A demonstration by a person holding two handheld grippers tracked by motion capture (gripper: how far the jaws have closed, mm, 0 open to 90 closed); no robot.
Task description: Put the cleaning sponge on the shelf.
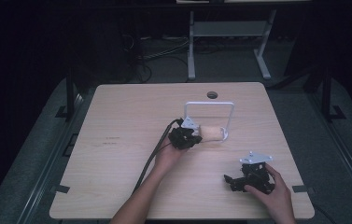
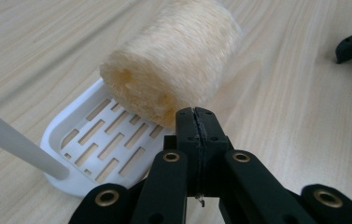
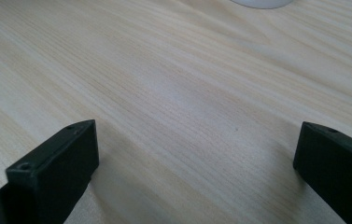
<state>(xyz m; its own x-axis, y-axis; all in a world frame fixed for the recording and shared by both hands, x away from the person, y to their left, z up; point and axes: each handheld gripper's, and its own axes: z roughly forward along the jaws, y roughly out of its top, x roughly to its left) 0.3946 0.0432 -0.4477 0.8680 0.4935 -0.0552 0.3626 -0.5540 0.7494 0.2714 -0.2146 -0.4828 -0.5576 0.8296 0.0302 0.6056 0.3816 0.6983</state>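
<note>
While your left gripper (image 1: 188, 135) sits mid-table, its jaws are pressed together w/ nothing between them, tips right at the near end of the loofah roll (image 2: 173, 60). Left gripper view: roll lies on its side, one end over the white slotted tray (image 2: 78, 158), the rest sticking out past the tray over the wooden table (image 1: 127, 154). Can't tell if jaw tips actually touch the roll; just beside it at least. White rod (image 2: 15, 142) comes up from the tray's corner; high view shows it as part of a white frame (image 1: 209, 105) arching over the tray.

Your right gripper (image 1: 239, 179) rests low at the front right of the table, well apart from roll and tray. Right gripper view: jaws spread wide, bare wood between them, gripping nothing. Your right hand (image 1: 276, 193) wraps it from the near side; left hand (image 1: 166, 158) holds the other from behind.
</note>
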